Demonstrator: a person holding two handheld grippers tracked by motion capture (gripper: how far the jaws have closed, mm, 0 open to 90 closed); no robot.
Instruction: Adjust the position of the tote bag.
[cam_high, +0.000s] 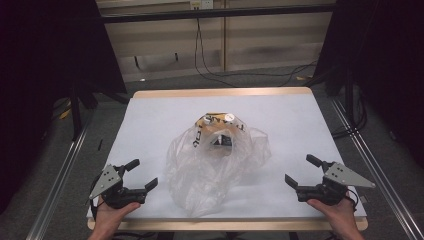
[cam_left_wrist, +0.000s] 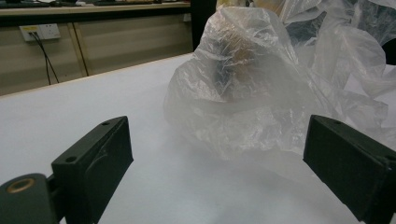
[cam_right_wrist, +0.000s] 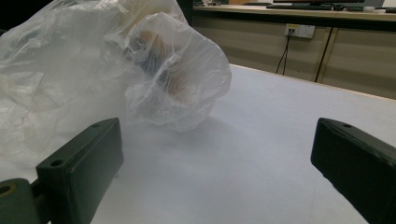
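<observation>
- The table (cam_high: 150, 107) is the biggest thing here — a light wooden top under a white sheet, with the wood showing as a thin border at the far and near edges.
- A clear plastic bag (cam_high: 215, 165) lies crumpled near the middle of the table, between the two grippers and apart from both. Its wide, loose end spreads toward the person's side.
- Inside the far end of the bag sits a packet (cam_high: 220, 127) with dark lettering on a yellow-brown and white face. From the gripper views it is only a brownish blur through the film, so what kind of packet it is I cannot tell.
- The left gripper (cam_high: 141, 175) is at the near left corner of the table, held in the person's left hand (cam_high: 112, 214). Its jaws stand wide apart with nothing between them, pointing toward the bag. In the left gripper view the bag (cam_left_wrist: 252, 93) bulges up just beyond the spread jaws, untouched.
- The right gripper (cam_high: 301, 171) mirrors it at the near right corner, in the right hand (cam_high: 340, 214) — jaws likewise spread and empty, aimed inward at the bag. In the right gripper view the bag (cam_right_wrist: 163, 70) lies ahead and to the left of the jaws, with bare white sheet between them.
- Each gripper carries a grey three-cornered plate on top.
- Behind the table, cables (cam_high: 210, 60) hang down a pale wall panel onto the floor.
</observation>
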